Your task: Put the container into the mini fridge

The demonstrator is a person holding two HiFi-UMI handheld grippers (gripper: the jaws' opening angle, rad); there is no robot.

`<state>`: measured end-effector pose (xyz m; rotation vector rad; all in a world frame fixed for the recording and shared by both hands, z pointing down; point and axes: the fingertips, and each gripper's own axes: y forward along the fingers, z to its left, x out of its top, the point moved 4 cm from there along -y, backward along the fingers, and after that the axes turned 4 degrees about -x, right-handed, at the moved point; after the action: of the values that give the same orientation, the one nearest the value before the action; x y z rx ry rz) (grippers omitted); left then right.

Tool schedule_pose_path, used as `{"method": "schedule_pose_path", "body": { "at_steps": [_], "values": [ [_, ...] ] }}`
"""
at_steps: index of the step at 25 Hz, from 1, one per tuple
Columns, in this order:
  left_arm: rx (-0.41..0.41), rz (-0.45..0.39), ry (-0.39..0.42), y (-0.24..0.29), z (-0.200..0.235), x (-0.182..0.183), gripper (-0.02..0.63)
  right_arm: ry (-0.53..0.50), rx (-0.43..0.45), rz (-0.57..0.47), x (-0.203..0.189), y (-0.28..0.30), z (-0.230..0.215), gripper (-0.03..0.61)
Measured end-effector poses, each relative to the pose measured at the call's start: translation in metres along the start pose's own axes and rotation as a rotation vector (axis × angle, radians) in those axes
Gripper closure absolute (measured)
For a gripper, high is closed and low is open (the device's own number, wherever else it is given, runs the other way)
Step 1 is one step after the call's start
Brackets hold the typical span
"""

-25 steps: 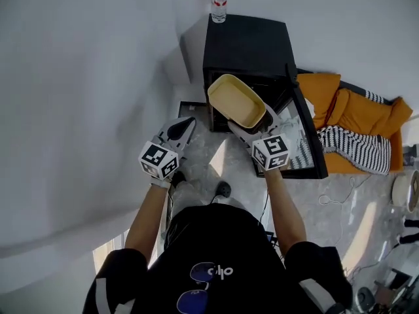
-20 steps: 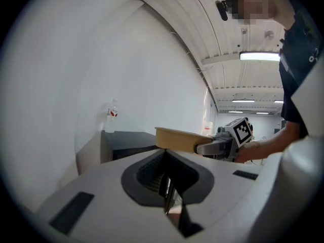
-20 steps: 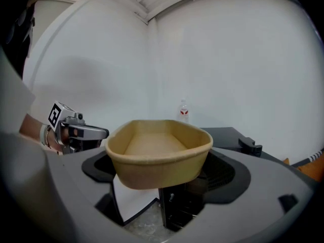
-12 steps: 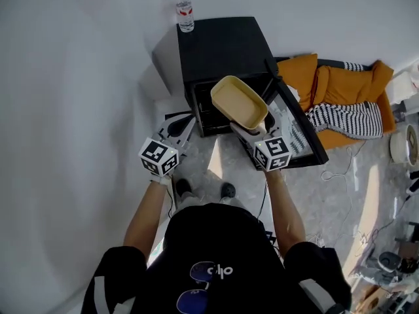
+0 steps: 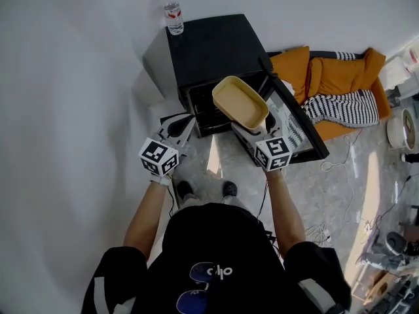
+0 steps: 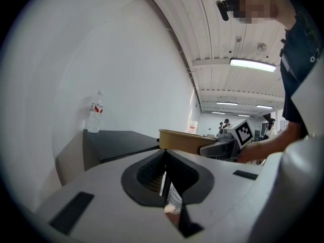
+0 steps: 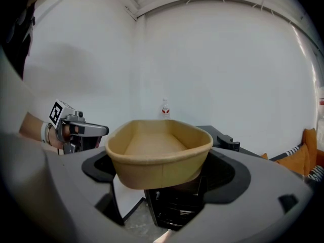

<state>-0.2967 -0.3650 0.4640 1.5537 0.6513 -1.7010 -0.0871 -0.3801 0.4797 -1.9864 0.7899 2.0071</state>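
My right tongs (image 5: 254, 131) are clamped on the near end of the empty tan container (image 5: 239, 101), and I'm holding it up in the air, tilted, right before the open front of the black mini fridge (image 5: 213, 44), not inside yet. The fridge door (image 5: 298, 126) stands swung wide to the right, and a water bottle (image 5: 173, 15) sits at the back left corner of the fridge top. My left tongs (image 5: 183, 126) hang near the fridge's front left corner, jaws pressed together on nothing.

Black shirt (image 5: 209, 247), white logo (image 5: 222, 272); grey left claw (image 5: 186, 124), right claw (image 5: 252, 133).
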Motion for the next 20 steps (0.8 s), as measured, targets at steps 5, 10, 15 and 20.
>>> {"method": "schedule_pose_path", "body": {
  "at_steps": [5, 10, 15, 20],
  "values": [
    [-0.011, 0.015, -0.007, 0.004, 0.002, -0.008, 0.606, 0.014, -0.017, 0.011, -0.011, 0.001, -0.005, 0.055],
    [-0.025, 0.034, -0.012, 0.01, -0.002, -0.017, 0.606, 0.029, -0.033, 0.031, -0.025, -0.003, -0.01, 0.055],
    [-0.041, 0.049, -0.02, 0.018, -0.005, -0.026, 0.606, 0.042, -0.049, 0.055, -0.042, -0.007, -0.016, 0.055],
    [-0.062, 0.075, -0.025, 0.026, -0.011, -0.039, 0.606, 0.053, -0.068, 0.09, -0.066, -0.013, -0.022, 0.055]
  ]
}}
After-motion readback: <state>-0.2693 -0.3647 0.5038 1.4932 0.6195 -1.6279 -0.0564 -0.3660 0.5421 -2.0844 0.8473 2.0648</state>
